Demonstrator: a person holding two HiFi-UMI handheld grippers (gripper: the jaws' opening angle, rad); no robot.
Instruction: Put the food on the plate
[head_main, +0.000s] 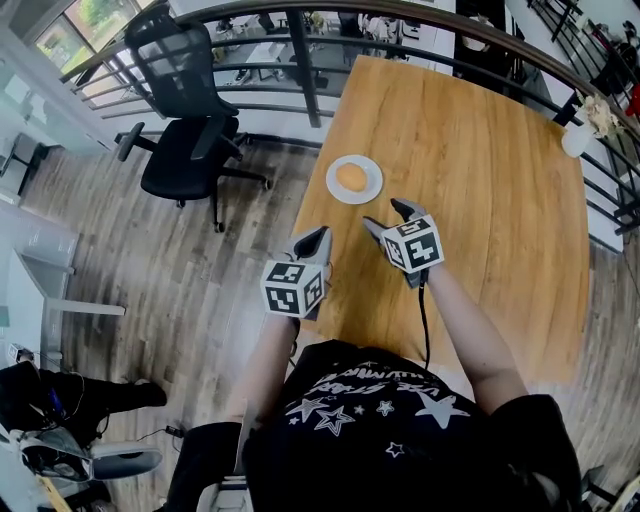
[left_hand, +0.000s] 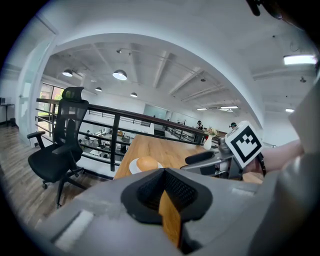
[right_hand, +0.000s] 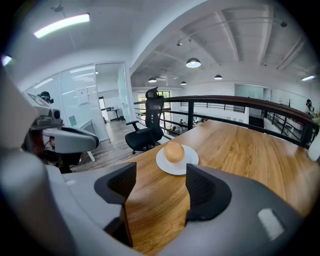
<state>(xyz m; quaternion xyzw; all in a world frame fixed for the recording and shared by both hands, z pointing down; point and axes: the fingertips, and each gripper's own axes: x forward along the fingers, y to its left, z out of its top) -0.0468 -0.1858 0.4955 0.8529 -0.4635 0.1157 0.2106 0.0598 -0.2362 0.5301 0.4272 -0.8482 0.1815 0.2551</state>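
Observation:
A round golden bun (head_main: 351, 177) lies on a small white plate (head_main: 368, 190) near the left edge of the wooden table (head_main: 480, 200). My right gripper (head_main: 390, 217) hovers just short of the plate, open, with nothing between its fingers. In the right gripper view the bun (right_hand: 173, 151) and plate (right_hand: 167, 165) show past the parted gripper (right_hand: 157, 182). My left gripper (head_main: 318, 238) hangs at the table's left edge, shut and empty. The left gripper view looks over the closed gripper (left_hand: 165, 187) at the bun (left_hand: 147, 163).
A black office chair (head_main: 185, 140) stands on the wood floor left of the table. A dark railing (head_main: 300, 60) runs along the table's far side. A white vase (head_main: 577, 135) sits at the far right corner.

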